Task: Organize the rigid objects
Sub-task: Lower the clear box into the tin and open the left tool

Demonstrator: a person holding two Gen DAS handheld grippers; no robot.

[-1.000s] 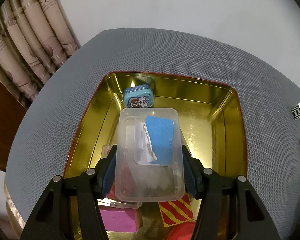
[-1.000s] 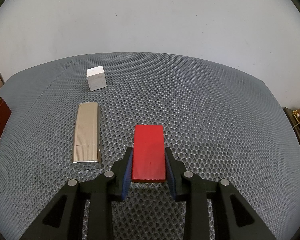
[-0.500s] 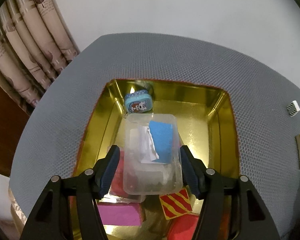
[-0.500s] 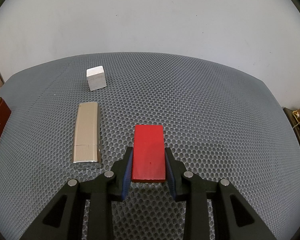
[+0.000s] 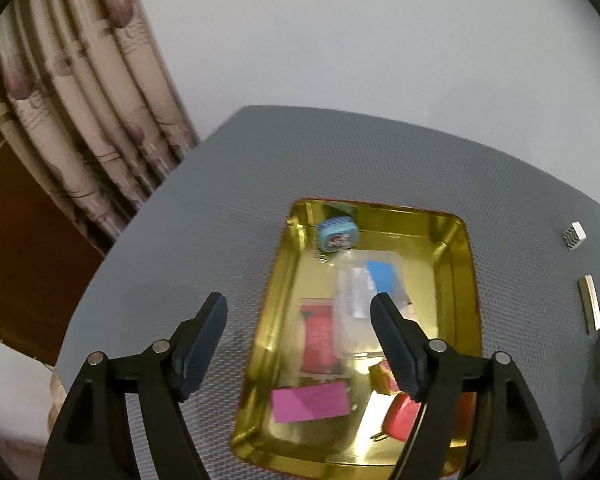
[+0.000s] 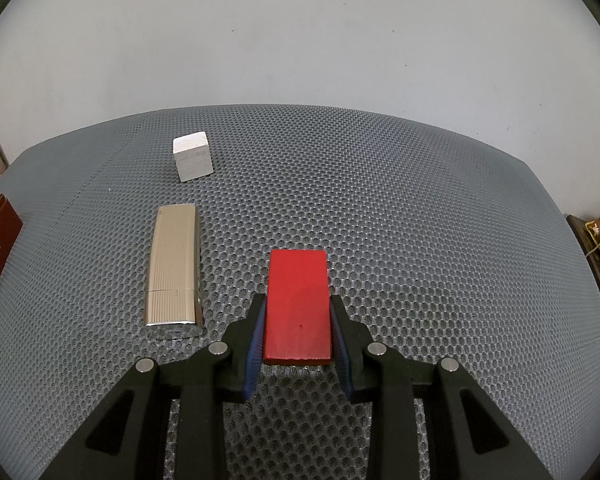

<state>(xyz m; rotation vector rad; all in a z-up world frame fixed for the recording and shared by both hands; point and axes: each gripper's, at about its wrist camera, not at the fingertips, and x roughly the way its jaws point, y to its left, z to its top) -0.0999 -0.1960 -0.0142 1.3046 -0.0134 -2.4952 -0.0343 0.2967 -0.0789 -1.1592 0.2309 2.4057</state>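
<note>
Left gripper (image 5: 299,312) hangs wide apart and empty above the gold tin (image 5: 471,264) — the clear plastic box (image 5: 370,292) lies inside it, blurred, apparently atop other items — while right gripper (image 6: 297,330) clamps the red block (image 6: 298,306) on the grey mesh mat (image 6: 420,220).

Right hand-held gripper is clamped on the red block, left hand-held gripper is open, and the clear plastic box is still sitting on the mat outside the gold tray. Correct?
Not quite. The clear plastic box lies inside the gold tray, not on the mat, as the left wrist view shows. The rest holds: the left hand-held gripper is open, and the right hand-held gripper is clamped on the red block.
</note>
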